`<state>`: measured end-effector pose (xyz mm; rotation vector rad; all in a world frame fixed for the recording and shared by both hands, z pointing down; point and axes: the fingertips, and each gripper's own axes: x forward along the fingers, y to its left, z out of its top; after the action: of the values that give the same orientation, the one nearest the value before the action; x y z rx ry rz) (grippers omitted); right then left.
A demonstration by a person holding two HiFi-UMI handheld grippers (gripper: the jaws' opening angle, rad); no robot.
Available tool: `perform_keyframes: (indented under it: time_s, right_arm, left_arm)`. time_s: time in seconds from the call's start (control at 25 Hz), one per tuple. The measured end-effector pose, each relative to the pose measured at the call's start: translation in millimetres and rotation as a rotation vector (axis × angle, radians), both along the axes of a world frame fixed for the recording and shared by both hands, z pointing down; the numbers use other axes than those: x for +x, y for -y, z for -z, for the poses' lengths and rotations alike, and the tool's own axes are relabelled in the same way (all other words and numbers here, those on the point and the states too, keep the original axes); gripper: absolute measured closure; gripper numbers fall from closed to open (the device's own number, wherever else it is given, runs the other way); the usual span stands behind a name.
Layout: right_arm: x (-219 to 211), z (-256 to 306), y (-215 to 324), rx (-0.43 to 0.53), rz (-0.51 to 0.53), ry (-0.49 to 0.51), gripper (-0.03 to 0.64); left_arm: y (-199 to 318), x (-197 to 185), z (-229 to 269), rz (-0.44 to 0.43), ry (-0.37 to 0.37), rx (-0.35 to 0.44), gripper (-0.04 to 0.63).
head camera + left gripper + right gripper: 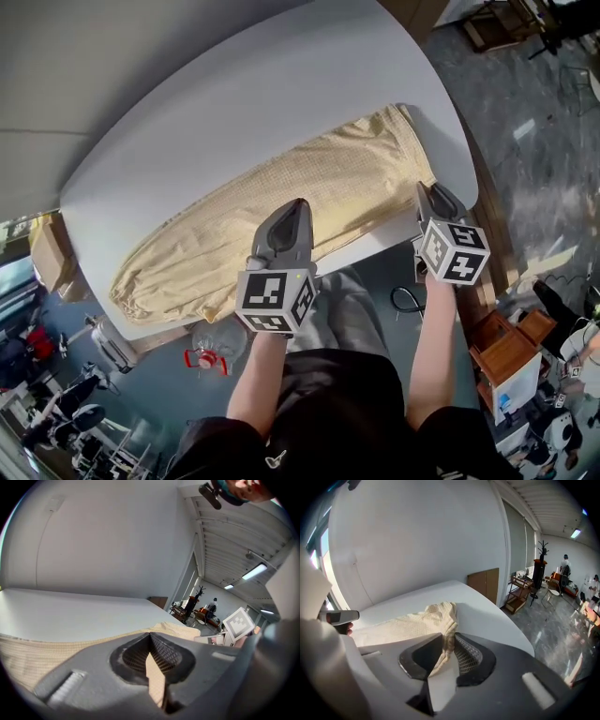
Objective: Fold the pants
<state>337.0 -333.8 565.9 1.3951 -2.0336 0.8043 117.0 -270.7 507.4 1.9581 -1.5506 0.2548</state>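
The head view is showing what neither gripper view takes in: the whole pants point(281, 202) lying in one long band along the near edge of the rounded white table point(234, 103). The left gripper point(298, 204) is sitting on the band's near edge about midway, and the right gripper point(427, 187) is sitting close to its right end.

The gripper views are supplying the grip itself. In the left gripper view, the left gripper point(150, 634) is clamping a thin upright fold of the pants point(28, 653) between nearly closed jaws, and the table point(70, 616) is running smooth beyond. In the right gripper view, the right gripper point(446, 635) is pinching an edge of the pants point(403, 625) at its narrow jaw tips, with cloth draping down between them. A coat stand point(540, 559) is standing far off on a glossy grey floor point(553, 634).

The cloth is showing pale tan with a fine woven check and soft wrinkles. The jaw pads are showing dark, with a mesh-like grid.
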Motion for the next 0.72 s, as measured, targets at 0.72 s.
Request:
perform_keyframes:
  time_s: [0.72]
  right_arm:
    - [-212.3, 100.4, -63.8, 0.142, 0.340, -0.006, 0.529]
  left_arm:
    - [-142.5, -210.5, 57.6, 0.337, 0.000, 0.085, 0.592]
